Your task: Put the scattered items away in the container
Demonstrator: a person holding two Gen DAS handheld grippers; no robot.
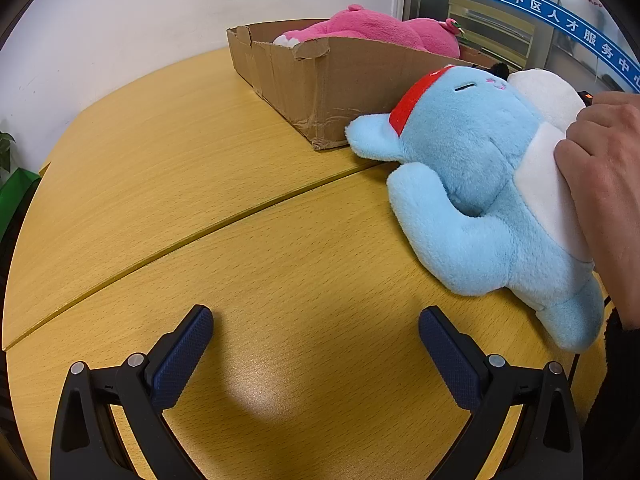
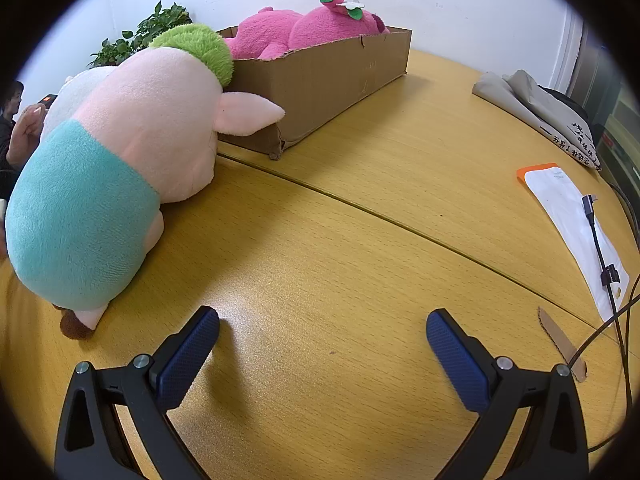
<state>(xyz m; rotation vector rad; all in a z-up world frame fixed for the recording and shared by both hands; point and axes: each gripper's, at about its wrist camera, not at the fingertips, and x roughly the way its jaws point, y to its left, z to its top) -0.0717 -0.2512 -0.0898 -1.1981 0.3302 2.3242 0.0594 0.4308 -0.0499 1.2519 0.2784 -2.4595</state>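
Note:
A cardboard box (image 1: 320,84) stands on the yellow wooden table (image 1: 200,184) with a pink plush bear (image 1: 376,30) inside; the box (image 2: 328,80) and the bear (image 2: 304,28) also show in the right wrist view. A light blue plush with a red headband (image 1: 480,188) lies on the table right of my left gripper (image 1: 316,332), its head against the box. A bare hand (image 1: 604,184) rests on it. A pink pig plush with teal shorts and green hair (image 2: 120,160) lies left of my right gripper (image 2: 322,332), head at the box. Both grippers are open and empty above the table.
A grey cloth bag (image 2: 536,112), a white envelope with an orange edge (image 2: 572,220), a black cable (image 2: 604,264) and a cardboard strip (image 2: 560,340) lie at the table's right. A green plant (image 2: 140,36) stands behind the pig. A glass door with blue lettering (image 1: 560,20) is at the back right.

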